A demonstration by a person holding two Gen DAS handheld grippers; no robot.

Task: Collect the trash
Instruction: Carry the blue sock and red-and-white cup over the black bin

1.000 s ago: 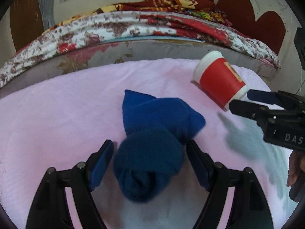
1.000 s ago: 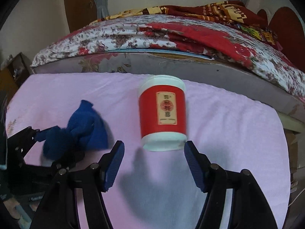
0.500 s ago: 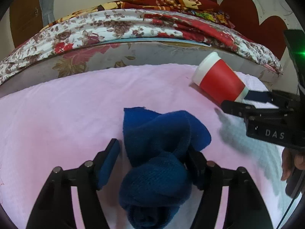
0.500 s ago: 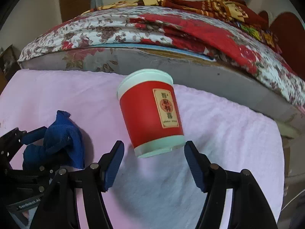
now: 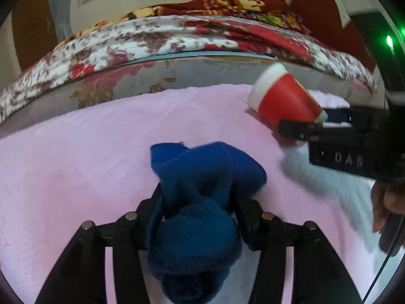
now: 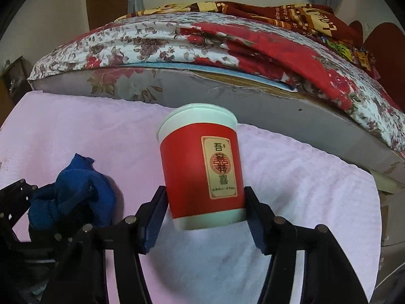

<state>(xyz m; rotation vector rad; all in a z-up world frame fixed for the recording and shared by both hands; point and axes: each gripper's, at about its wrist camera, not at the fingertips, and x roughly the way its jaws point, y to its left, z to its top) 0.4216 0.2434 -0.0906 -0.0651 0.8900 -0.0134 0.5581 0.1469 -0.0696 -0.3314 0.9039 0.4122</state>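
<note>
Left gripper [image 5: 197,210]: jaws closing, and both pads already press into the knotted blue cloth [image 5: 200,202], which bulges out between and over them. You have it; its loose tail sticks out ahead of the fingertips. Right gripper [image 6: 205,210]: jaws closing too, with the red paper cup [image 6: 202,169] lying on its side between them, base toward you, white rim pointing away. Its long axis runs straight along your fingers, so the pads meet its sides near the base. Contact looks made on both sides, though I can't tell how firm. Squeeze gently: paper walls will probably crush.

Both items sit on the pink towel [image 6: 76,131], cloth to the left of the cup, the two grippers close beside each other. Watch the gap when you lift; your right fingers reach near the left's workspace. Beyond the towel's far edge stands the mattress [image 6: 253,101] with its floral bedspread [image 6: 152,40] on top. No bin shows in either view, so I can't say which way to carry.
</note>
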